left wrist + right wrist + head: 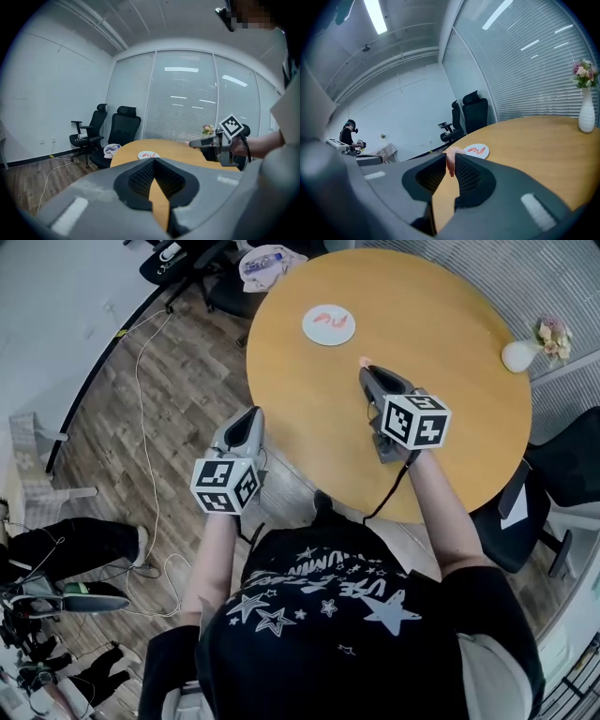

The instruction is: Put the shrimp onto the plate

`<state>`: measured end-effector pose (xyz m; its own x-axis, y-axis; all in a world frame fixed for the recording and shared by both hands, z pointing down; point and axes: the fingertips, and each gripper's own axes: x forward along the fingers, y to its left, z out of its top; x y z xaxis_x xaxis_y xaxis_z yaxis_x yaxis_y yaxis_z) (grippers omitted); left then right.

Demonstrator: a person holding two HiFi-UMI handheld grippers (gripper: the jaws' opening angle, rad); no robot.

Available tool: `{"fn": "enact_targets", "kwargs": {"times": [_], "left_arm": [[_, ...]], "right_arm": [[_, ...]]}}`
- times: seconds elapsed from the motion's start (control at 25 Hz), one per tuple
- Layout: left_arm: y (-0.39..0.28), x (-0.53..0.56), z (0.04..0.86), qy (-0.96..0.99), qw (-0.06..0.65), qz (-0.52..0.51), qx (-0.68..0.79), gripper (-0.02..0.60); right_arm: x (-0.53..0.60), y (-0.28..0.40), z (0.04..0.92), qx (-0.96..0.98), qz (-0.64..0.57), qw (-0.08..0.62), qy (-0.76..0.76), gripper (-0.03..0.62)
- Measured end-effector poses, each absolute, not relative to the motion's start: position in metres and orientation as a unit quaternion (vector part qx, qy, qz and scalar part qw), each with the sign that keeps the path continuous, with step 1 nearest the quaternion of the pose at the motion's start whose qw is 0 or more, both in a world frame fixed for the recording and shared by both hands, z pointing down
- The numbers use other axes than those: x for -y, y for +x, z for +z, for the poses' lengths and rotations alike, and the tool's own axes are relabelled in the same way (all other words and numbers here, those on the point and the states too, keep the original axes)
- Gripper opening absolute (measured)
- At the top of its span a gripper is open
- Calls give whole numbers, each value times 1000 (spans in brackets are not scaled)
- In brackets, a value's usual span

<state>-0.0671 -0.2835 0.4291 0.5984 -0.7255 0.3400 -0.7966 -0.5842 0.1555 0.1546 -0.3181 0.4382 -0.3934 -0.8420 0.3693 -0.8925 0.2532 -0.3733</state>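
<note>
A white plate (pixel 312 335) lies at the far side of the round wooden table (pixel 450 343), with two red shrimp (pixel 333 320) on it. My right gripper (pixel 366 369) hovers over the table a little nearer than the plate, shut on a pink shrimp (pixel 450 161) that pokes out between its tips. In the right gripper view the plate (pixel 485 154) sits just beyond the held shrimp. My left gripper (pixel 254 415) hangs over the floor off the table's left edge, shut and empty. The left gripper view shows the plate (pixel 143 157) ahead and the right gripper (pixel 193 144) at the right.
A white vase with flowers (pixel 519 355) stands at the table's far right edge. Black office chairs (pixel 187 263) and a printed bag (pixel 267 263) are beyond the table. Another black chair (pixel 562 474) is on the right. Cables (pixel 145 381) trail over the wood floor.
</note>
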Motion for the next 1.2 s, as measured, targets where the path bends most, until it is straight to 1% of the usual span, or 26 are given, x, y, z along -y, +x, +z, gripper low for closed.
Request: {"fn": "enact_targets", "kwargs": {"times": [0.44, 0.84, 1.2], "left_arm": [[-71, 323, 426, 883, 138, 123, 432, 2], [-72, 383, 451, 895, 156, 136, 396, 2], [-65, 437, 469, 911, 175, 152, 342, 2]], "right_arm": [[367, 147, 466, 785, 275, 73, 550, 60], [412, 131, 499, 761, 281, 98, 577, 60], [454, 130, 526, 730, 292, 125, 606, 60]]}}
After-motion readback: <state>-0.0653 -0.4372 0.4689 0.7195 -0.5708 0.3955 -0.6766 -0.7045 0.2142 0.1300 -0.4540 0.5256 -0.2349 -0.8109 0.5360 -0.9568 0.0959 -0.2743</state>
